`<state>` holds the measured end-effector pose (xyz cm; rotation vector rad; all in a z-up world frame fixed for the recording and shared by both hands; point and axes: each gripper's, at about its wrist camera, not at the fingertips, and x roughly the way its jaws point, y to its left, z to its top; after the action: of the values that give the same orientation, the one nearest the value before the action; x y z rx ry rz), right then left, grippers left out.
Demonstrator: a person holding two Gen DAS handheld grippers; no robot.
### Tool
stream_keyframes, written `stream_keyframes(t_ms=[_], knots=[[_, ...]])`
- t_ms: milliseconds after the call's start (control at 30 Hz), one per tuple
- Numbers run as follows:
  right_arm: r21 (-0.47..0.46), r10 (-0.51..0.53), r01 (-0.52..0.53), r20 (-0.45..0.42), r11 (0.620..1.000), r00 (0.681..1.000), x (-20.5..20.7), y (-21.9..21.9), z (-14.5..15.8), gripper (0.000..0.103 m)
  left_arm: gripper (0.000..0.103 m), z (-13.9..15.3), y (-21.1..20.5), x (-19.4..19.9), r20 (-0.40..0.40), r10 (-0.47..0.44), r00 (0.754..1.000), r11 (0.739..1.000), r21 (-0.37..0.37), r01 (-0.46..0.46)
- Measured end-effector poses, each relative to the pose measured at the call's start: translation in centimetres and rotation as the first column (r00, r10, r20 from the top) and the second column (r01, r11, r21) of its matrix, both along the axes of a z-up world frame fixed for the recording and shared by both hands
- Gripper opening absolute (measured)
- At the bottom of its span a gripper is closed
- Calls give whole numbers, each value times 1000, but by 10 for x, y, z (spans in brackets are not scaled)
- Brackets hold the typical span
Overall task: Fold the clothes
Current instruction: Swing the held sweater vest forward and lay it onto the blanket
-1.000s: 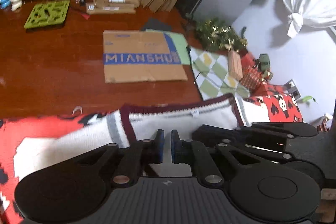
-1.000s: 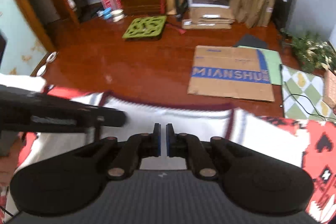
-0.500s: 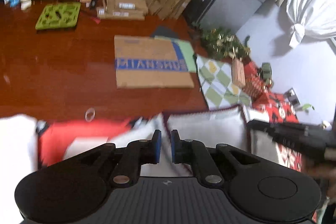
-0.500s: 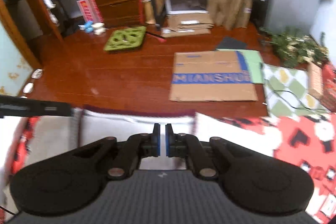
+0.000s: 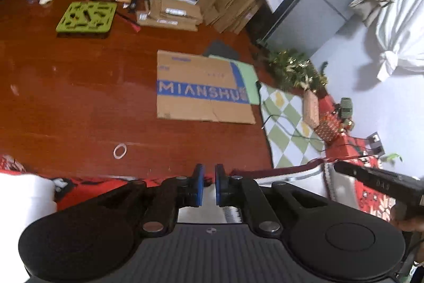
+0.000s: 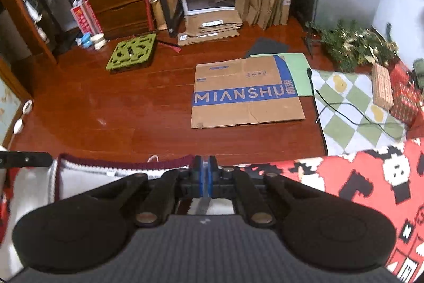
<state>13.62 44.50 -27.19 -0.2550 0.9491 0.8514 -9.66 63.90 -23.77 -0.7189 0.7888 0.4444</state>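
Both tools have their jaws nearly closed. Your right gripper (image 6: 205, 178) pinches the knitted sweater (image 6: 111, 177) close to its maroon-trimmed edge. Your left gripper (image 5: 207, 184) appears to pinch the same garment, though the fabric between its blue pads (image 5: 199, 186) is poorly visible, so treat that as likely rather than certain.

The sweater lies along the near edge of the red patterned blanket (image 6: 371, 177), with its maroon band facing the wooden floor (image 6: 106, 110) and the flattened cardboard box (image 6: 246, 92) well beyond.

To do this fold well, keep the two grips level with each other so the trim travels as one straight line. Carry the edge over without stretching the knit, and lay it down before you release either side.

Compared with a second ago, much less white knit shows ahead of your left gripper, and more floor is in view. Your right tool's arm (image 5: 376, 183) now sits farther out to the side.
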Motion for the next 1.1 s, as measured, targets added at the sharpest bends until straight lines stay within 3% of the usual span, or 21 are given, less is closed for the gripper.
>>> stream_keyframes(t_ms=[133, 167, 300, 500, 733, 800, 967, 1100], knots=[[15, -1, 1, -4, 1000, 1000, -10, -27, 18, 4, 7, 12, -22, -22, -7, -14, 1000, 1000, -14, 14], [14, -3, 3, -11, 1000, 1000, -15, -39, 24, 10, 7, 14, -28, -28, -9, -17, 1000, 1000, -21, 17], [-19, -22, 21, -36, 1000, 999, -40, -88, 33, 13, 7, 11, -61, -55, -25, -35, 999, 996, -78, 33], [-89, -68, 58, -108, 994, 992, -72, -140, 11, 12, 6, -8, -95, -75, -87, -17, 996, 995, -101, 8], [-60, -52, 50, -33, 997, 998, -57, -111, -3, 8, 5, -9, -72, -53, -77, 55, 996, 997, -45, -59], [-52, -58, 57, -16, 997, 998, -42, -92, -4, 0, 5, -12, -59, -40, -72, 66, 995, 997, -41, -69], [-47, -65, 65, 5, 997, 998, -7, -54, -4, 0, 5, -10, -36, -8, -95, 54, 994, 998, -8, -55], [-36, -65, 65, 0, 997, 998, 0, -54, 6, 1, 6, 0, -40, -13, -74, 35, 997, 999, -19, -36]])
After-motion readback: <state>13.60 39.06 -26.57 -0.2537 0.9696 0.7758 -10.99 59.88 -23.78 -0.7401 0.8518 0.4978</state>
